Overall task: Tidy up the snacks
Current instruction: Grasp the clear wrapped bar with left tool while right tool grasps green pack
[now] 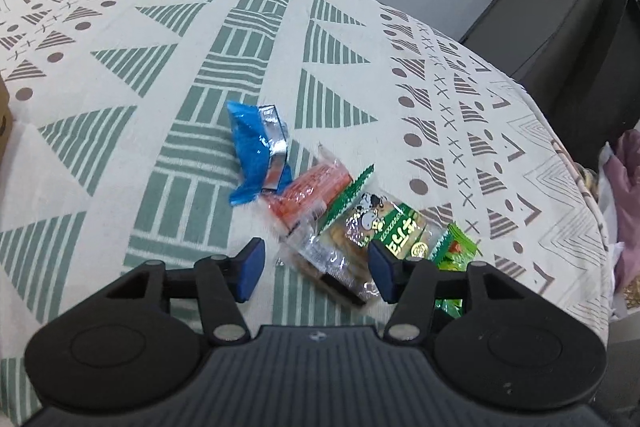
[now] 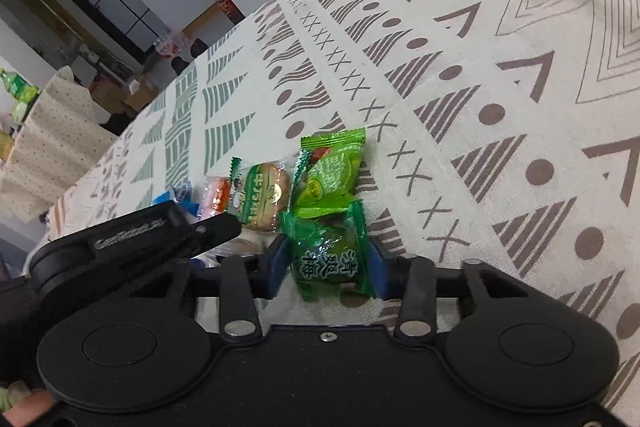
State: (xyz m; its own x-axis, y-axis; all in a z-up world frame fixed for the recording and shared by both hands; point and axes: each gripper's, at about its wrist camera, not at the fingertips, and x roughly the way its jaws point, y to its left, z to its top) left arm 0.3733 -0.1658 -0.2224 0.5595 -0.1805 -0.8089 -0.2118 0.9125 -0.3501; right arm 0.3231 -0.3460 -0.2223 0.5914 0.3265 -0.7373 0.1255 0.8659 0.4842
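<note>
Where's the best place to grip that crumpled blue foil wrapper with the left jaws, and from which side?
Take the crumpled blue foil wrapper across its narrow middle, coming from above with the open left gripper. It lies flat on the patterned cloth, its near right corner against the orange packet; its left edge is free.

We saw patterned tablecloth (image 1: 248,39) covering table; on it lay blue wrapper (image 1: 256,151), orange packet (image 1: 312,191), cake packet (image 2: 264,199), two green candy packets (image 2: 332,171).

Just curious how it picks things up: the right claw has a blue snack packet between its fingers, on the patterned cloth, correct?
Not quite. The packet between the right claw's fingers is the dark green candy packet, not a blue one, as the right wrist view shows. It does lie on the patterned cloth. The blue packet lies further off, untouched.
</note>
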